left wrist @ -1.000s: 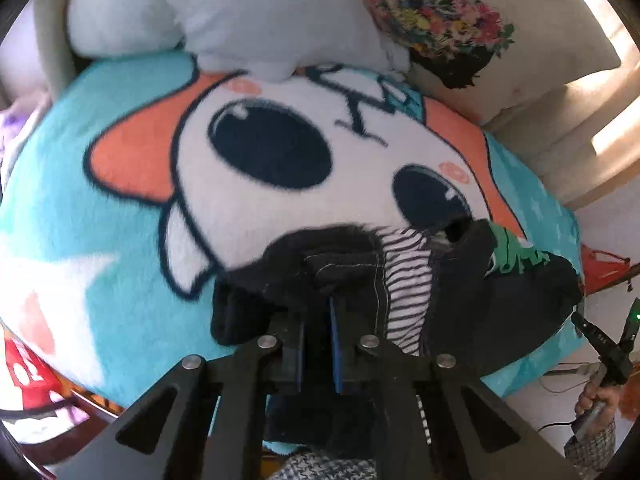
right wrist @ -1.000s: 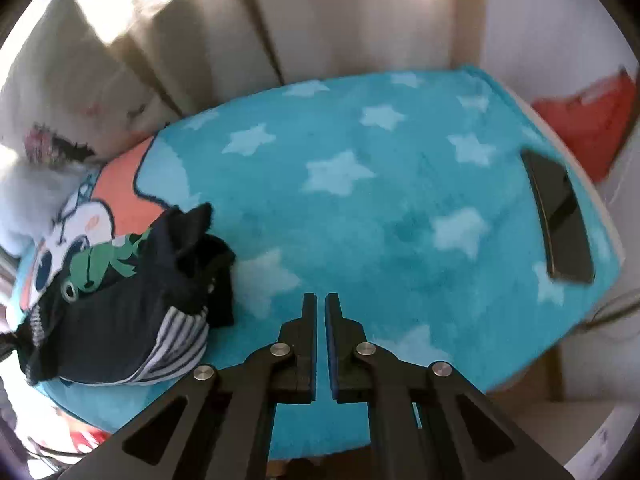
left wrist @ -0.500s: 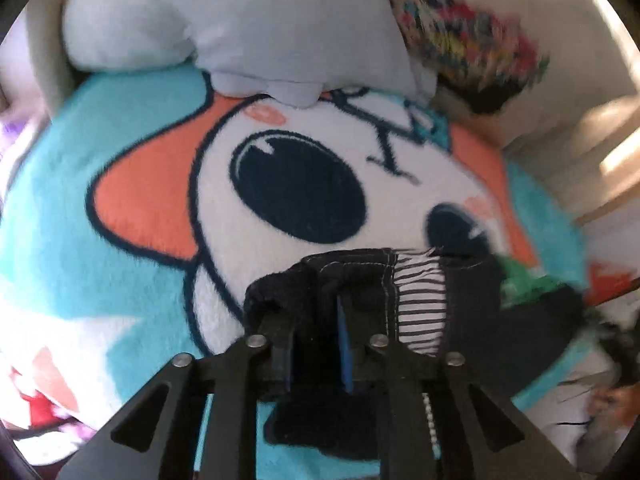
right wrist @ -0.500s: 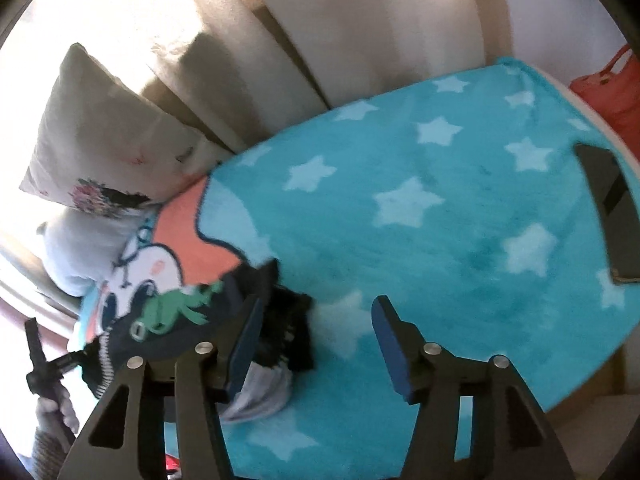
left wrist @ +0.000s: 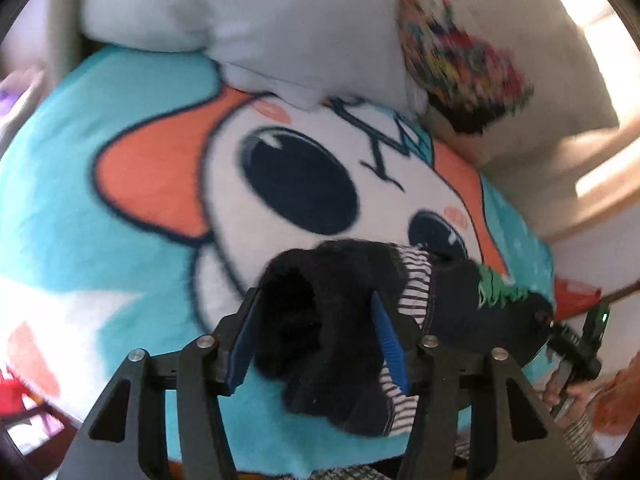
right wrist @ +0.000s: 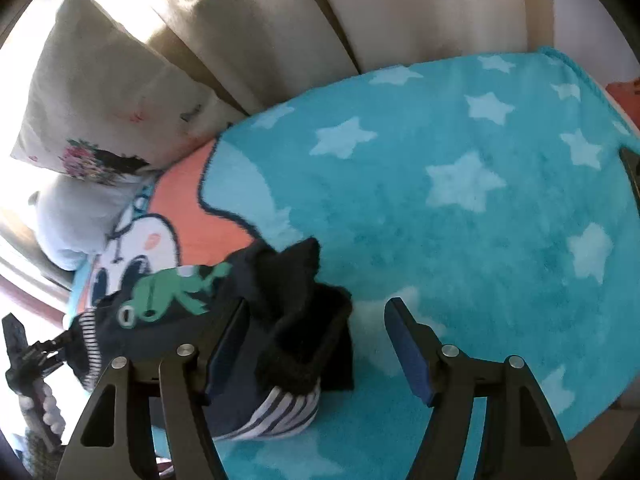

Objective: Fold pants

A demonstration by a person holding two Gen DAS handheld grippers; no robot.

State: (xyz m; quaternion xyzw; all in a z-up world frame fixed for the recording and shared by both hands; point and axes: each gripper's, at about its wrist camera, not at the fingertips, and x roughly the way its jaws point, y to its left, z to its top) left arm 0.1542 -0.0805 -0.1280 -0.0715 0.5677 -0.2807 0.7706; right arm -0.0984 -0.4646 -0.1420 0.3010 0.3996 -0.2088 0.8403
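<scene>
The small dark pants (left wrist: 340, 320) with a striped lining and a green frog print lie bunched on the turquoise cartoon blanket (left wrist: 120, 208). My left gripper (left wrist: 316, 340) is open, its blue pads on either side of the fuzzy dark end of the pants. In the right wrist view the pants (right wrist: 224, 320) lie at lower left on the blanket (right wrist: 460, 220). My right gripper (right wrist: 316, 344) is open, with the dark folded end between its pads, nearer the left one. The left gripper (right wrist: 24, 356) shows at the far left, at the striped end.
A white pillow (left wrist: 240, 24) and a floral cushion (left wrist: 480, 52) lie at the blanket's far edge against beige sofa cushions (right wrist: 360, 12). A dark flat object (right wrist: 632, 172) lies at the blanket's right edge. Red items (left wrist: 576, 292) sit beyond the sofa.
Both grippers went from shut to open. The left let go of the pants it was pinching. The right moved left, so its open jaws now stand around the pants' dark end.
</scene>
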